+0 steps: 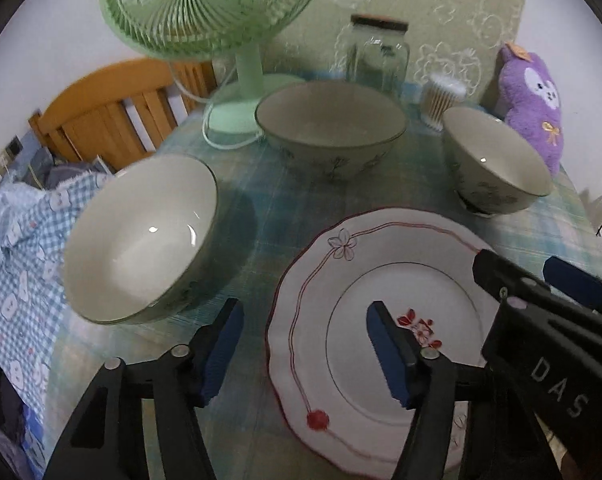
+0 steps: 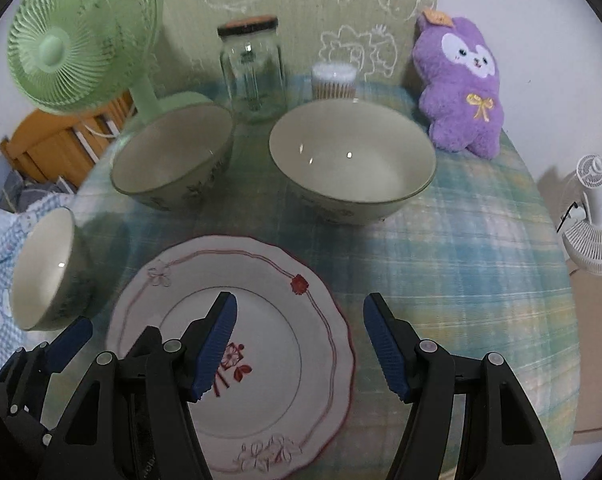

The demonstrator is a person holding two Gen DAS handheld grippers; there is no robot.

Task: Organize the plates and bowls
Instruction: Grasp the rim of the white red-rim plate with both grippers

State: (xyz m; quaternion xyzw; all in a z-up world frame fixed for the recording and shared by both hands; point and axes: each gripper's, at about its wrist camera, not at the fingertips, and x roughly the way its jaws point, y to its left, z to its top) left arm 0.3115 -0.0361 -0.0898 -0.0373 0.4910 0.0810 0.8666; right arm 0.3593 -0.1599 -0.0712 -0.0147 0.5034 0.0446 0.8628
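Both pairs of jaws stand wide apart and grip nothing. The left gripper (image 1: 301, 344) hovers over the near left rim of the plate (image 1: 381, 280), one finger off the plate over the tablecloth (image 1: 261, 200), the other above the plate's middle. The right gripper (image 2: 301, 344) hangs over the plate's near right edge in the same way, one finger above the red flower in the middle, the other past the rim over the cloth.

The plate, white with a wavy red-lined border, lies flat nearest of all. Left of the plate stands a small bowl (image 1: 141, 236), close to the table's left edge. Beyond the plate, at the back, is the large bowl (image 1: 329, 132), and right of the plate, further off, another bowl (image 1: 497, 160). All three stand upright, empty and well apart from one another.

Behind the bowls, furthest from the plate, are a green fan (image 1: 213, 4), a glass jar (image 1: 377, 56), a cup of cotton swabs (image 1: 443, 100) and a purple plush toy (image 1: 533, 100).

Nothing is stacked yet, so the task looks barely begun. The left gripper seems best placed for the small bowl beside it: pinch the wall with one finger inside and one outside, lift straight up clear of the plate's rim, and set it down gently into a larger bowl. Glazed ware is likely slippery, so a deep, square bite would be safer than a fingertip hold.
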